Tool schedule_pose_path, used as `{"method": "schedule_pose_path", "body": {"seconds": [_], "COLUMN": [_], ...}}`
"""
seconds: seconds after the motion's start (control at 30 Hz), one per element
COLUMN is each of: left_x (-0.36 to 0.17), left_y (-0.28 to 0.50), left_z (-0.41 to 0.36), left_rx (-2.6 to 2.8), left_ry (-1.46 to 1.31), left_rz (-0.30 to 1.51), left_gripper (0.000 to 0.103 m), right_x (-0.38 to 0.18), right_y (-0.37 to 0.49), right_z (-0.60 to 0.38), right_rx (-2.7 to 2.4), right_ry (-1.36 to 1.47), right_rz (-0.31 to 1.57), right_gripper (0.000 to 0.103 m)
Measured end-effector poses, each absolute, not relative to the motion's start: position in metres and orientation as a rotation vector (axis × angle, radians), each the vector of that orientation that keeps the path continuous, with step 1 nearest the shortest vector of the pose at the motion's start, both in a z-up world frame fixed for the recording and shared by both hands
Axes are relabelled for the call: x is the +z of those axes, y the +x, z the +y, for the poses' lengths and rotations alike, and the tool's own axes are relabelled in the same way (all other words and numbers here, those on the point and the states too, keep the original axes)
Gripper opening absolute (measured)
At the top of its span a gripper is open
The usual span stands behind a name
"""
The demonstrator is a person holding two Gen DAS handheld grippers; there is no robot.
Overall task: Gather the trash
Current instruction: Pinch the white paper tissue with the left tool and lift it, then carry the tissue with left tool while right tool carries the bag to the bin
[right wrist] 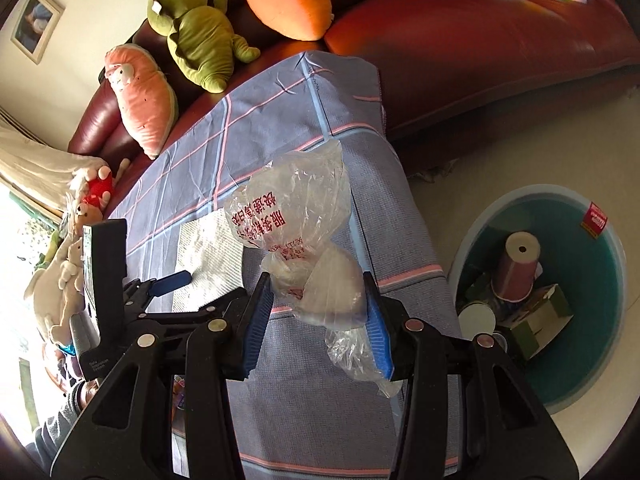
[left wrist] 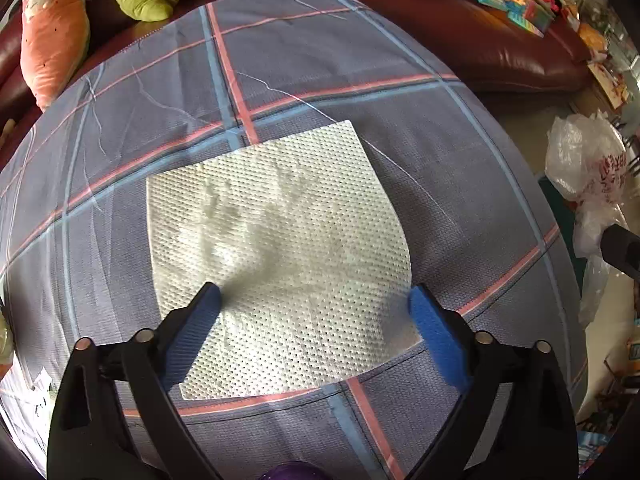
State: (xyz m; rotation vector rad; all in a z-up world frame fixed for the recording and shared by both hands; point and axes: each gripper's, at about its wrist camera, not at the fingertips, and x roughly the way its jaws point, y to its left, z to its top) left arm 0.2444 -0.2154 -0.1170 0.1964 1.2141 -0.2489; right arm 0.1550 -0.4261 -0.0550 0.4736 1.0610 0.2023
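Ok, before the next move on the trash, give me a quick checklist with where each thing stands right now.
1. Right gripper shut on the plastic bag: ok, bag pinched between the blue pads.
2. Bag lifted off the tablecloth: ok, as far as the right wrist view shows.
3. Bin within sight for the drop: ok, on the floor right of the table, already holding trash.
4. Left gripper open over the paper towel: ok, fingertips straddle it.
5. Towel grasped: not ok, lying flat.
6. Gripper directly over the bin: not ok, over the table.
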Motion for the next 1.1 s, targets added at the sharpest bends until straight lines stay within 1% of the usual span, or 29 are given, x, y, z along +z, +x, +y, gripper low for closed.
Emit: {"method": "schedule_pose_path", "body": {"seconds": [0.07,0.1,0.13,0.17,0.2,0.23,0.27,0.3,0.33,0.47,0.63,0.87,1.1], "left_x": [-0.111,-0.109,-0.109,-0.107,-0.106,-0.104,-0.103,-0.101,-0.097,-0.080,-0.051,-0.014,0.011], "left_y": [0.248,0.248,0.249,0.249,0.249,0.250,0.251,0.254,0.255,0.245,0.218,0.173,0.137], "left_z": [-0.214,-0.211,-0.207,-0.203,-0.194,-0.184,-0.172,-0.164,-0.155,-0.140,-0.144,-0.170,-0.221], "left_rx": [-0.242,-0.232,-0.225,-0.204,-0.201,-0.201,-0.203,-0.200,-0.183,-0.175,-0.246,-0.374,-0.531], "left_ry": [0.182,0.181,0.176,0.177,0.165,0.133,0.093,0.060,0.042,0.005,-0.013,-0.024,-0.031], "left_rz": [1.201,1.194,1.193,1.186,1.188,1.193,1.201,1.206,1.197,1.157,1.105,1.048,1.020], "left_gripper": [0.076,0.066,0.052,0.045,0.033,0.018,0.011,0.006,0.004,0.003,0.003,0.003,0.003], "right_x": [-0.057,-0.057,-0.057,-0.058,-0.058,-0.058,-0.058,-0.058,-0.057,-0.057,-0.050,-0.018,0.014], "right_y": [0.155,0.155,0.155,0.155,0.155,0.154,0.154,0.153,0.153,0.151,0.142,0.107,0.049], "right_z": [-0.427,-0.427,-0.426,-0.425,-0.425,-0.424,-0.423,-0.421,-0.420,-0.413,-0.406,-0.426,-0.492], "right_rx": [0.208,0.209,0.210,0.212,0.213,0.213,0.212,0.211,0.210,0.215,0.220,0.181,0.033], "right_ry": [0.478,0.480,0.482,0.484,0.485,0.484,0.481,0.479,0.476,0.481,0.501,0.523,0.550], "right_rz": [1.063,1.063,1.063,1.064,1.066,1.067,1.068,1.069,1.069,1.071,1.063,0.981,0.860], "right_gripper": [0.042,0.042,0.042,0.042,0.042,0.042,0.042,0.042,0.042,0.042,0.042,0.042,0.042]}}
